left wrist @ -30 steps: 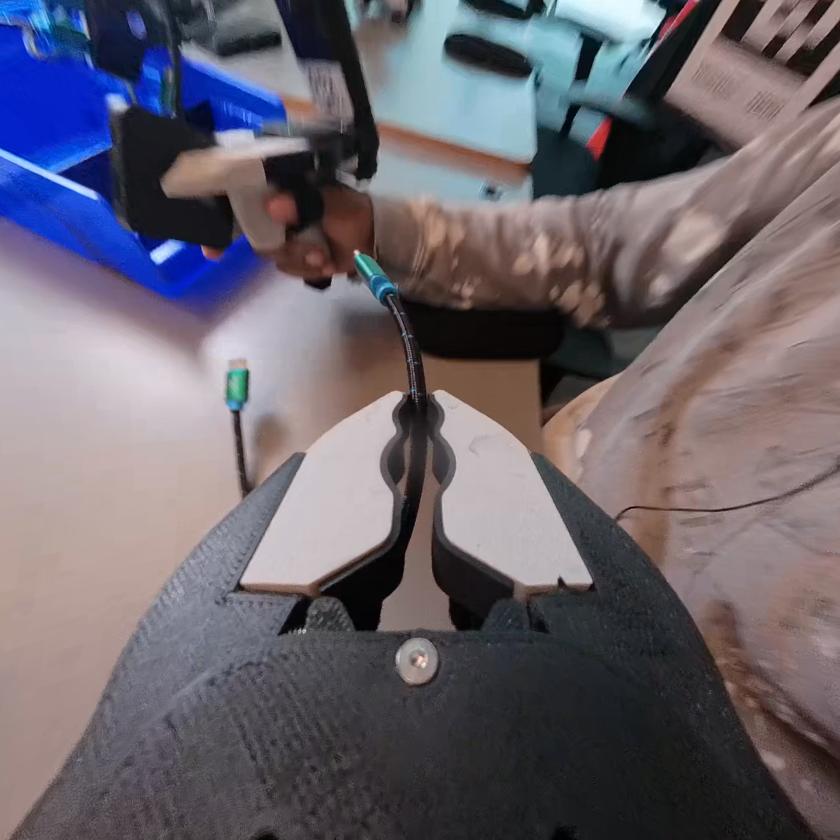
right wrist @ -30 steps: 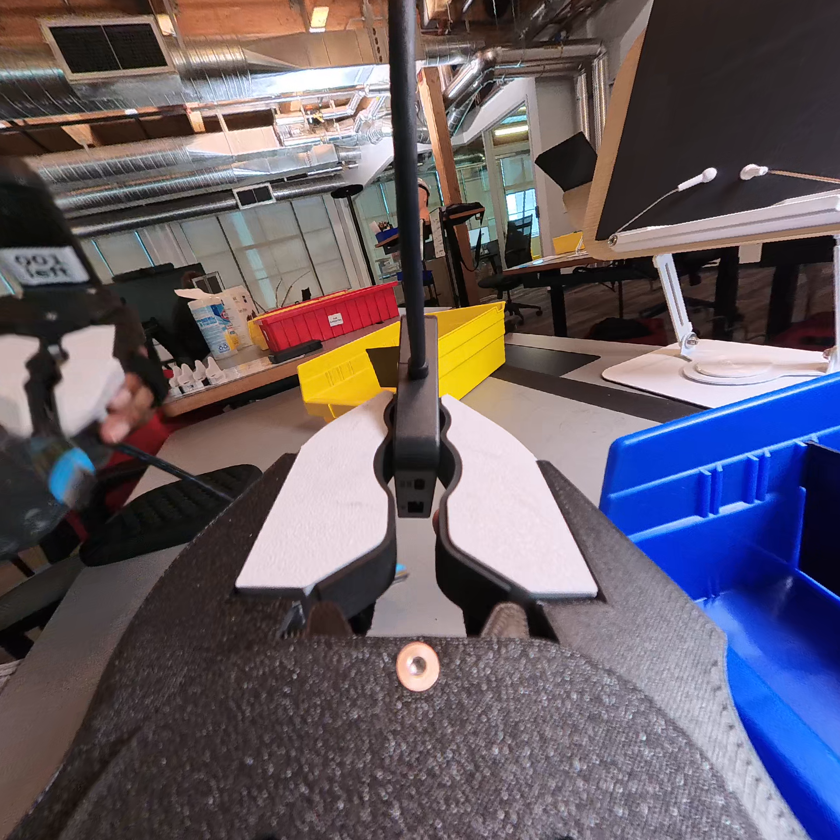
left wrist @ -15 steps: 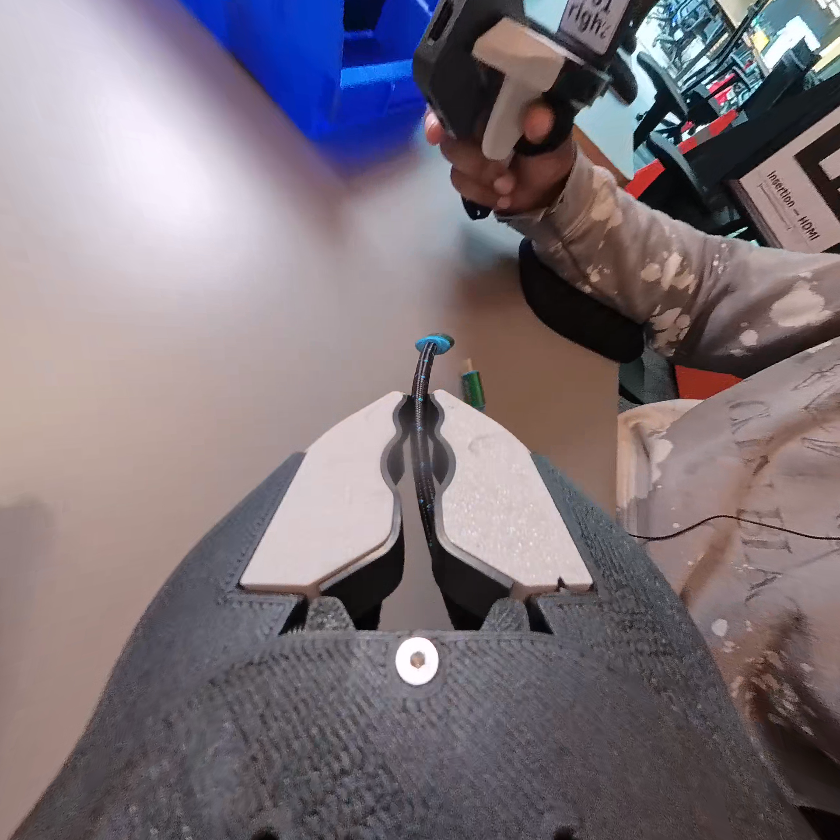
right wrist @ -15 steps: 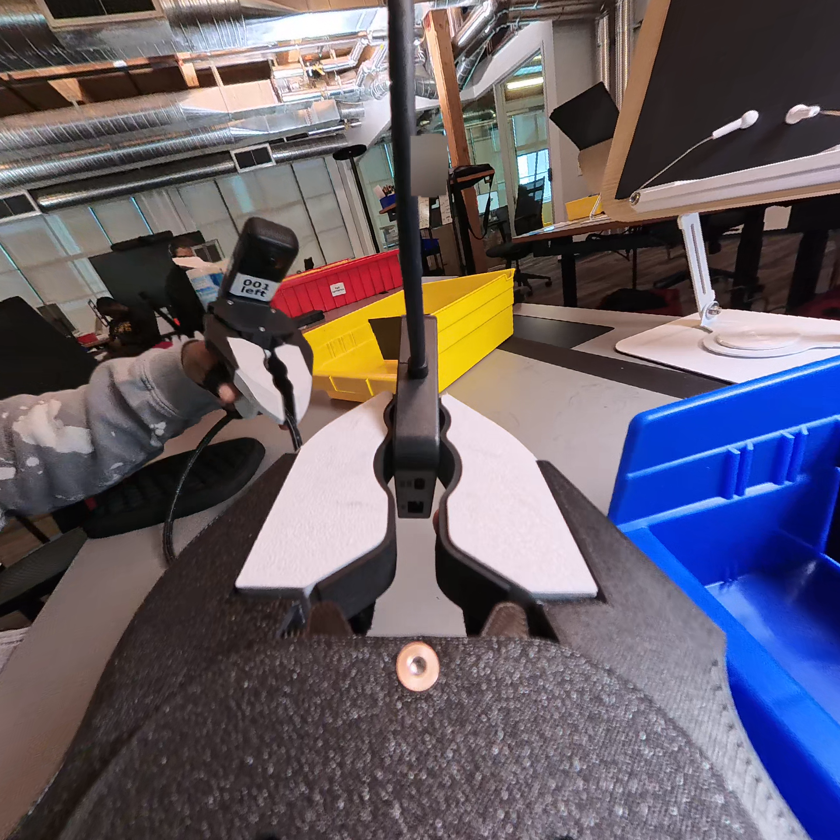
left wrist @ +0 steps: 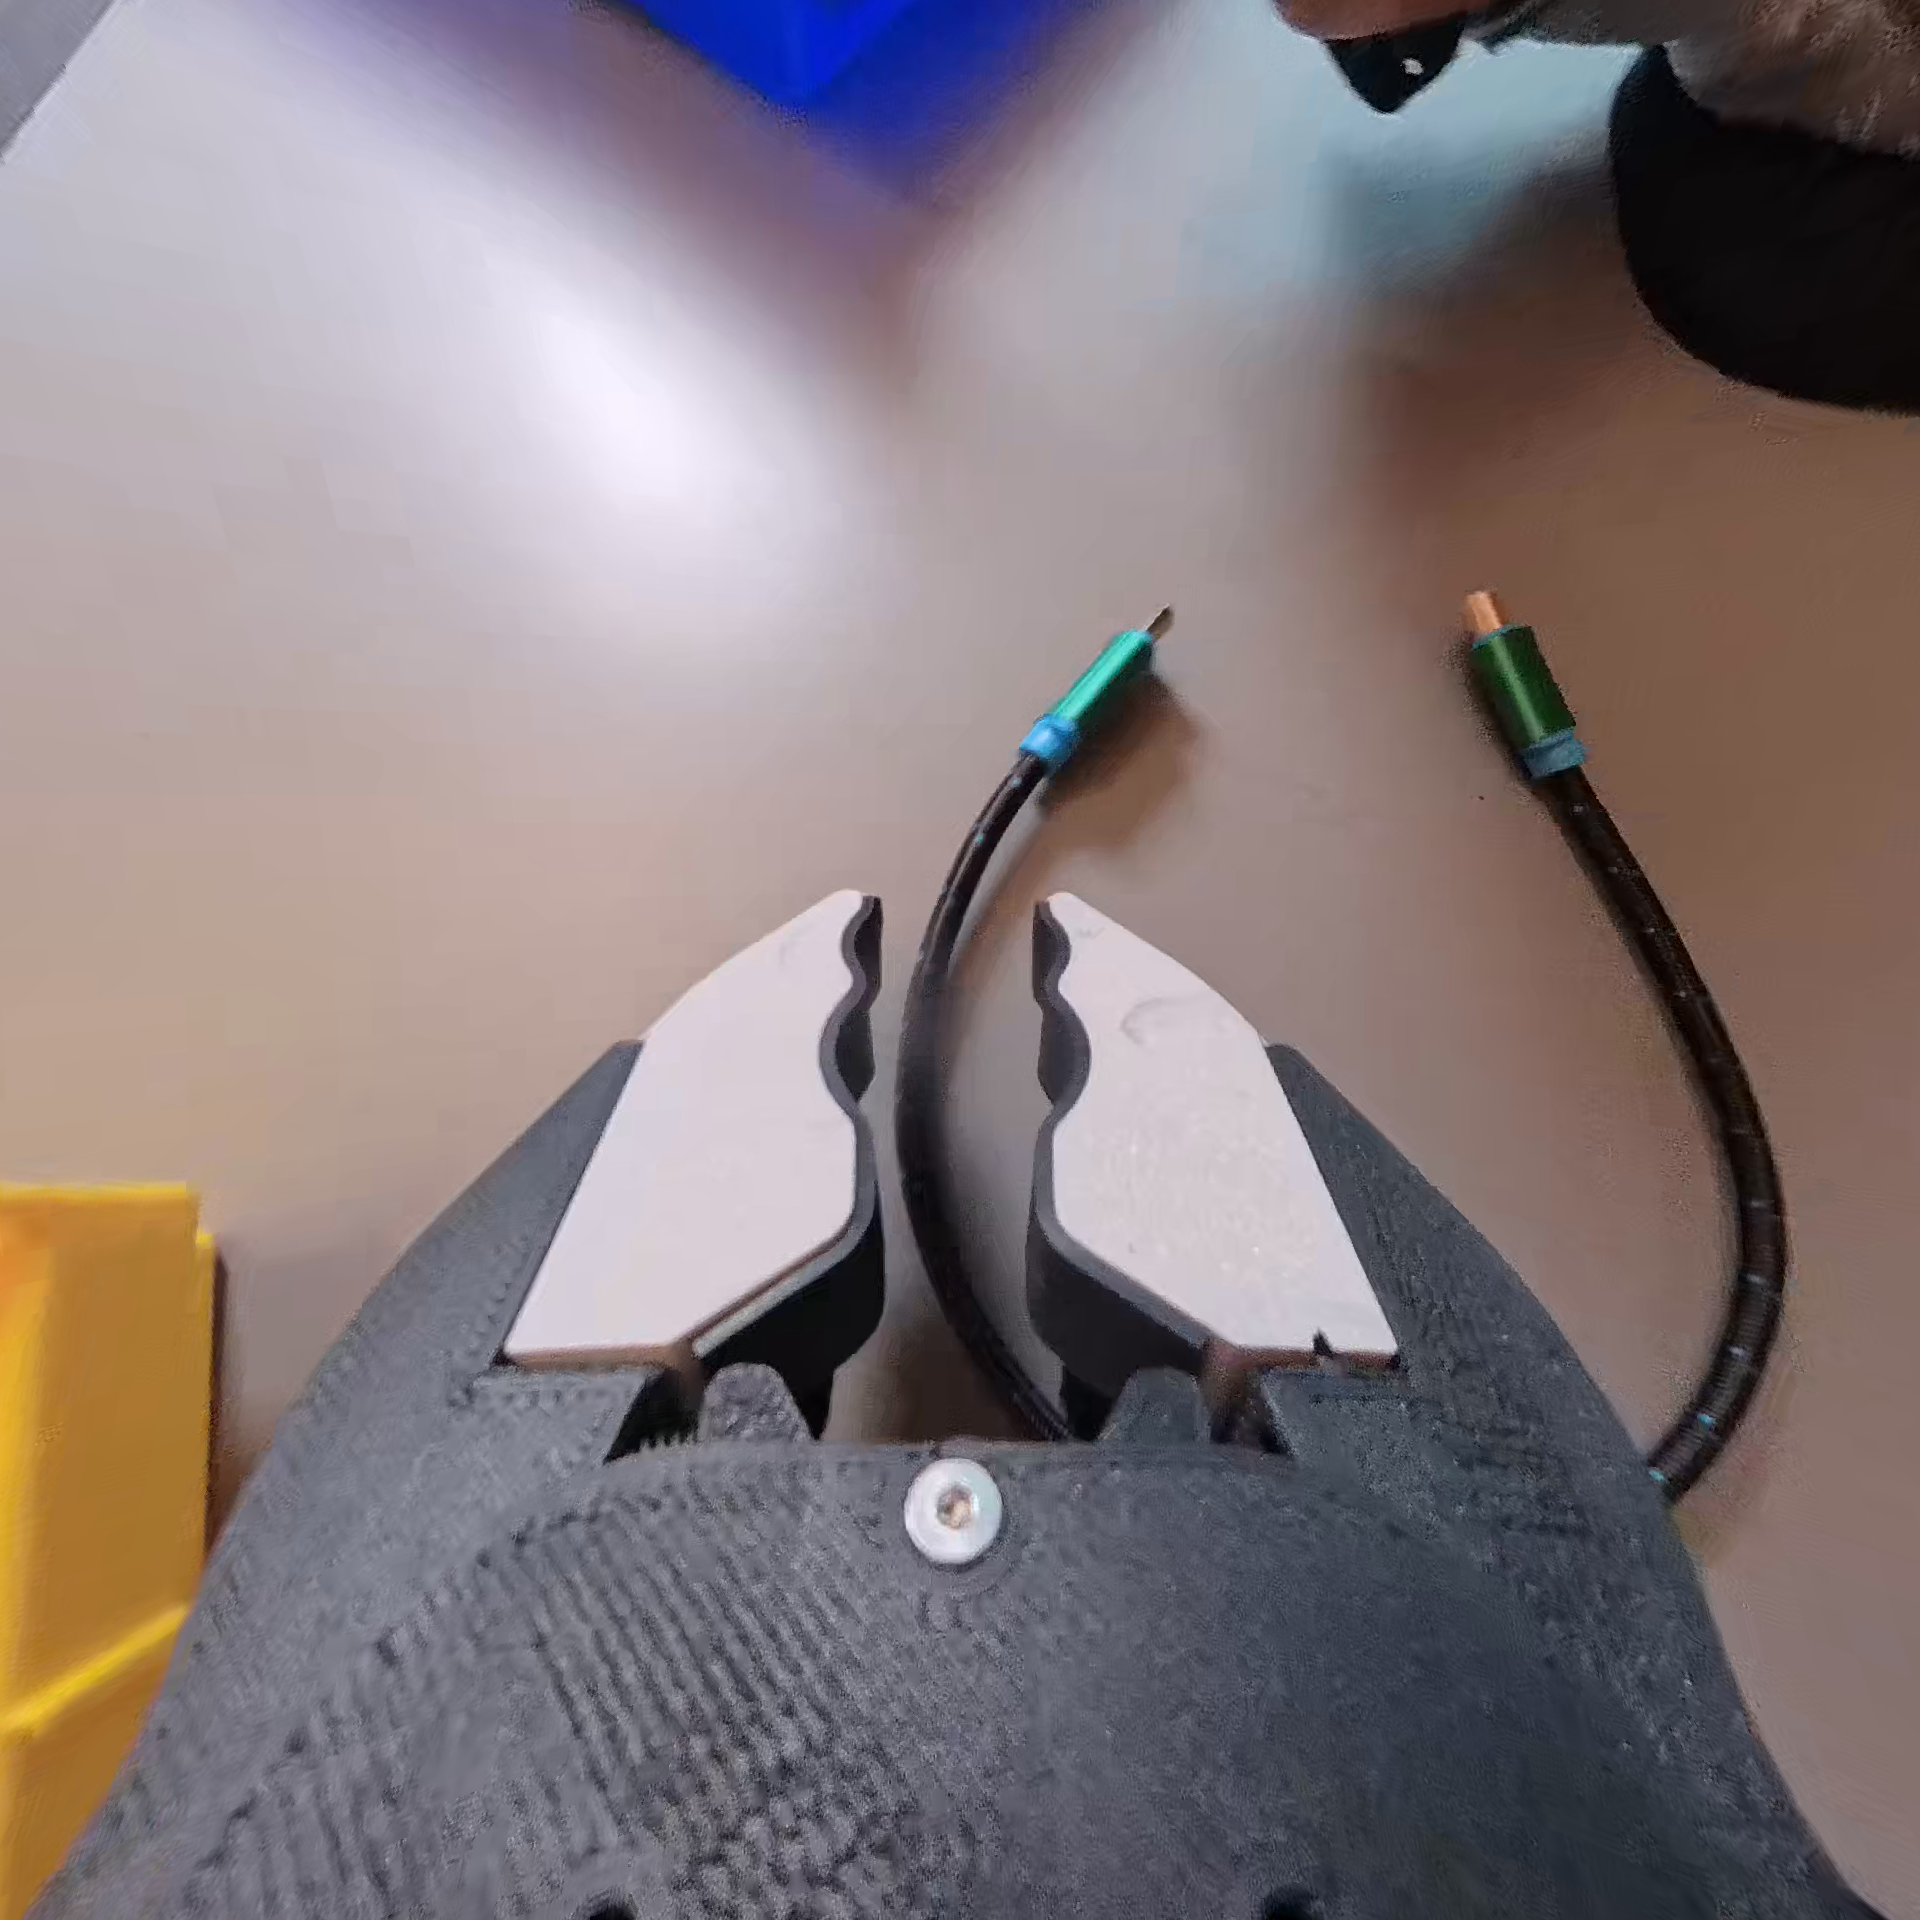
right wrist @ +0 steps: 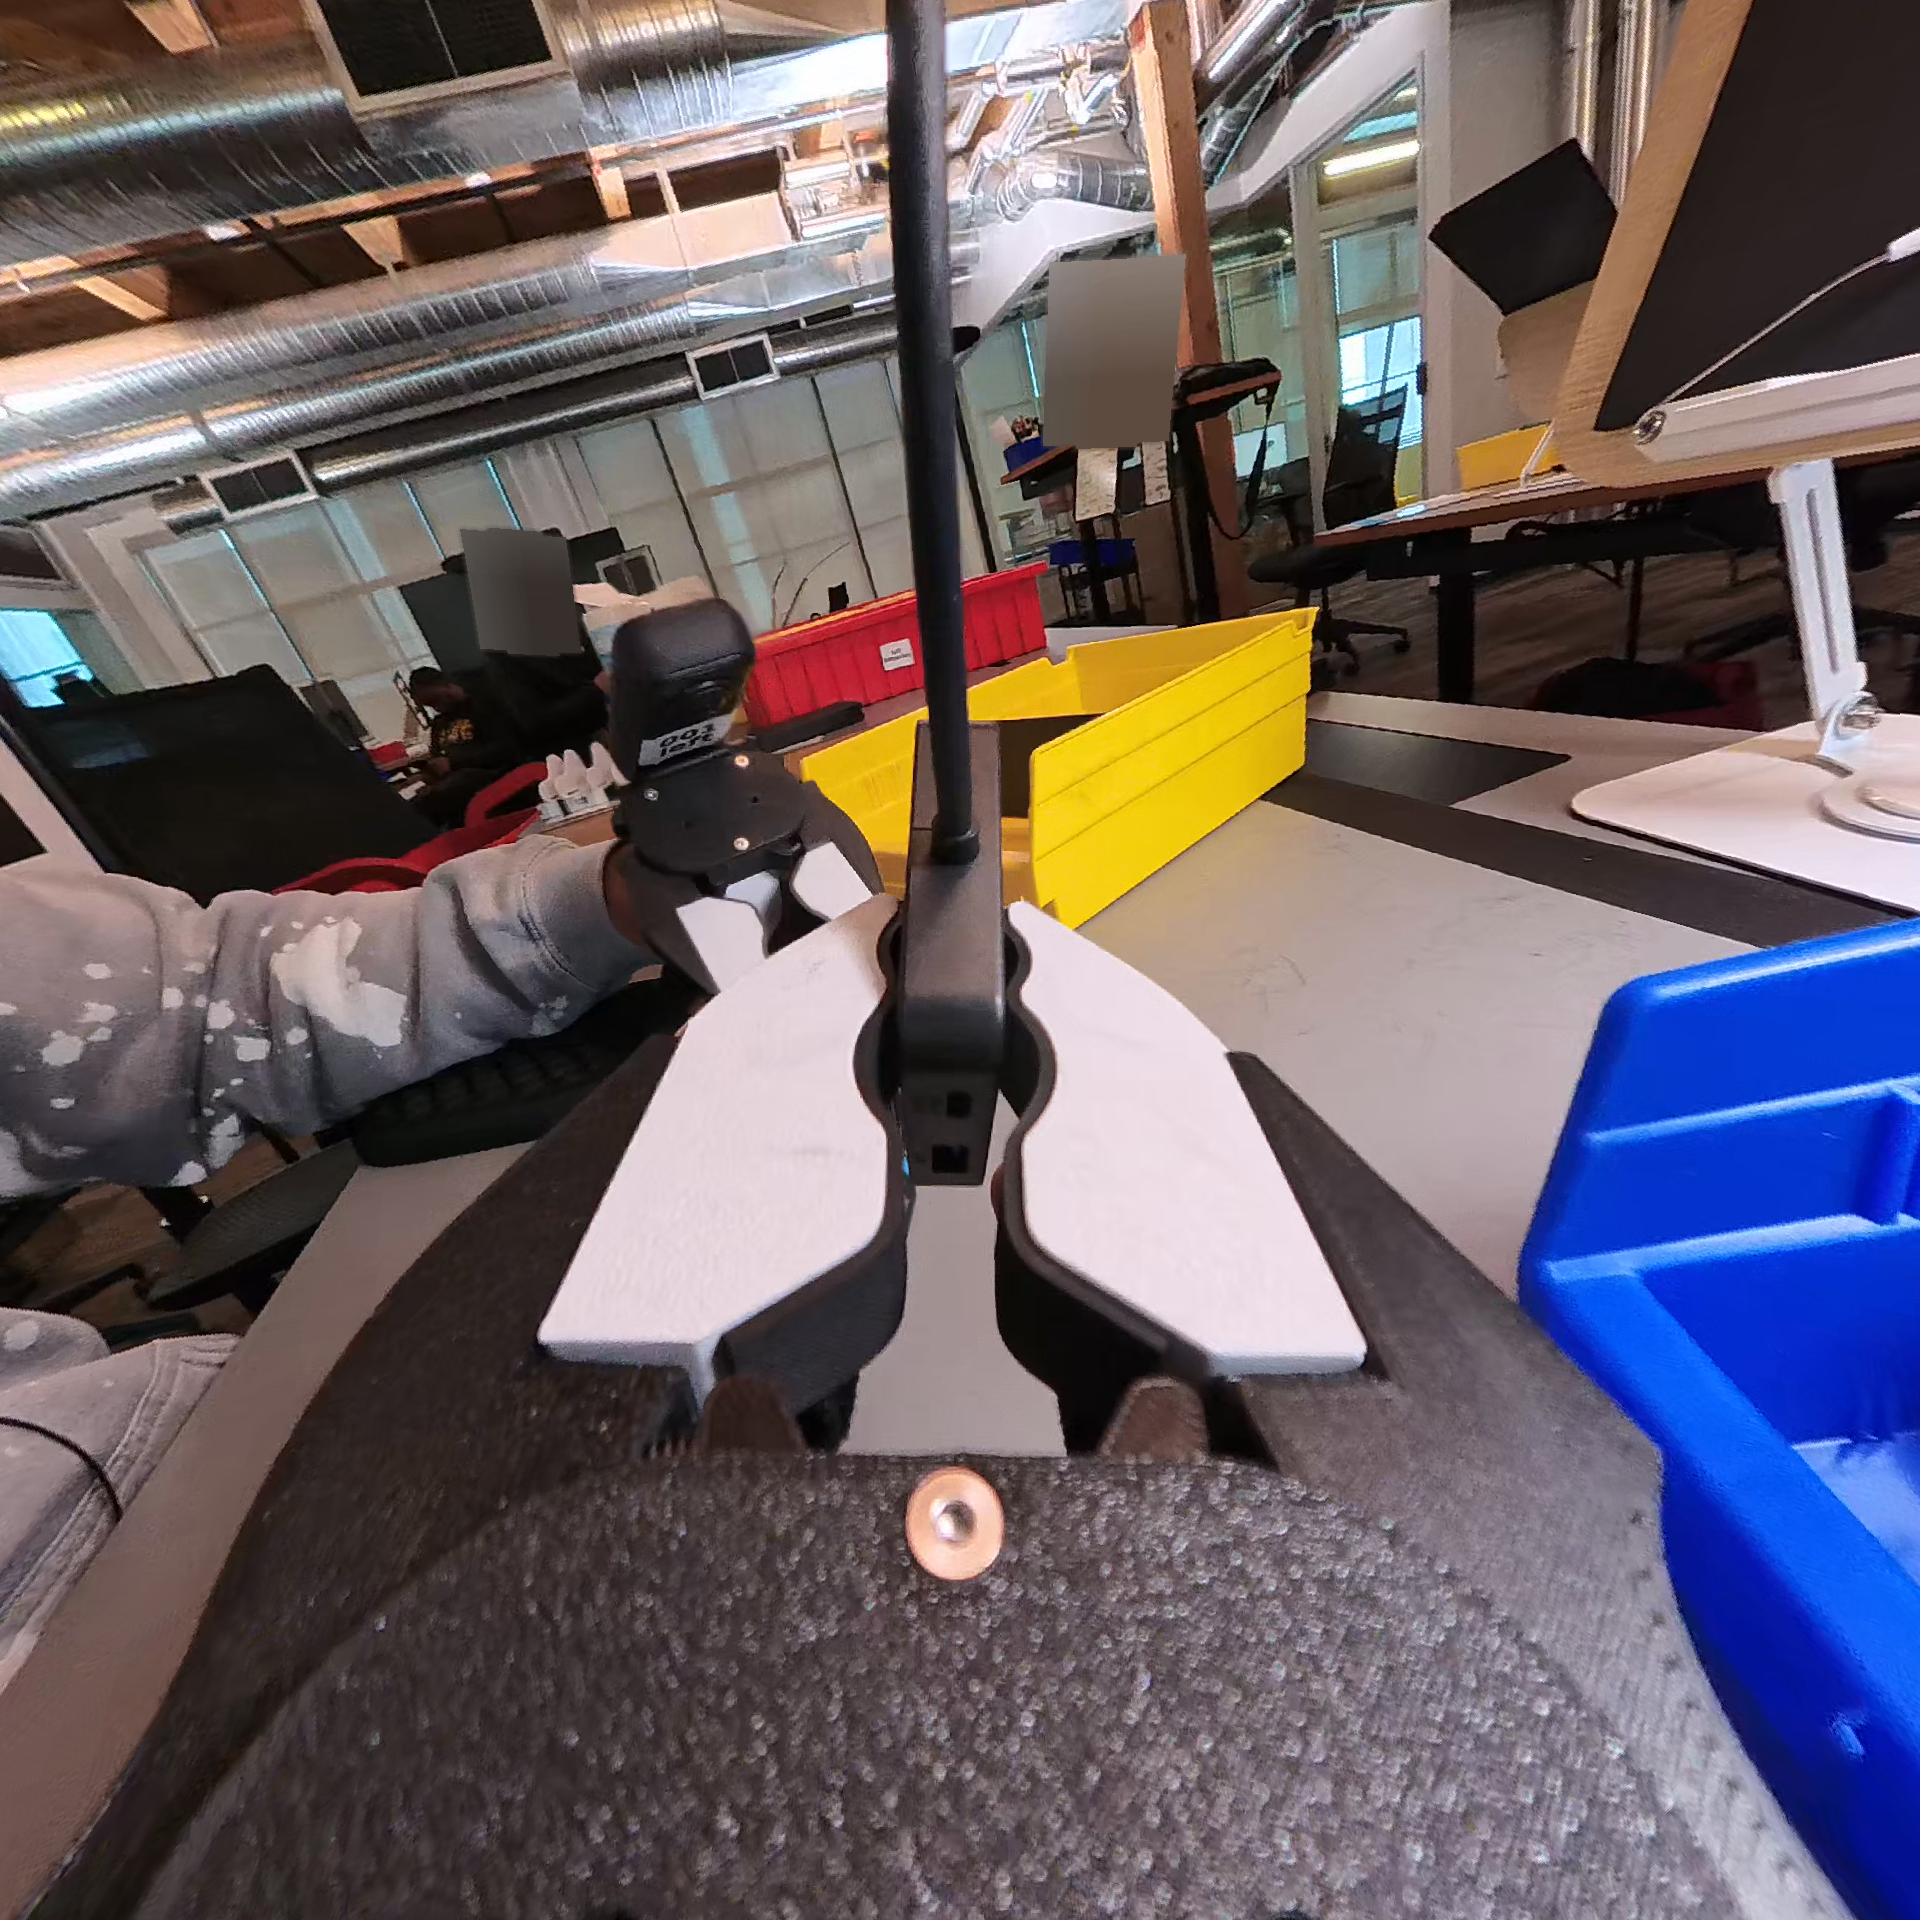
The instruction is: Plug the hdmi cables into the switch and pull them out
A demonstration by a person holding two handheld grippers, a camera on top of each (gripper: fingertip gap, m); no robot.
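In the left wrist view my left gripper [left wrist: 956,914] is open, pointing down at the table. A black braided hdmi cable [left wrist: 920,1101] lies loose between its fingers, and its green plug [left wrist: 1096,681] rests on the table ahead. A second braided cable [left wrist: 1714,1122] with a green plug [left wrist: 1519,698] lies to the right. My right gripper [right wrist: 953,920] is shut on the black switch [right wrist: 951,987], held upright, with the switch's own black cord [right wrist: 925,416] rising from it. The left gripper [right wrist: 774,894] also shows in the right wrist view, just left of the switch.
A blue bin [right wrist: 1725,1247] sits close on the right, and a yellow bin [right wrist: 1153,727] stands behind the switch with a red bin [right wrist: 894,649] farther back. A white stand [right wrist: 1829,748] is at far right. A yellow bin corner [left wrist: 94,1403] is left of my left gripper. A black chair armrest [left wrist: 1766,239] is at the table edge.
My left gripper has swung down to the table and opened, letting go of the braided cable, which now lies on the table. My right gripper still holds the switch.
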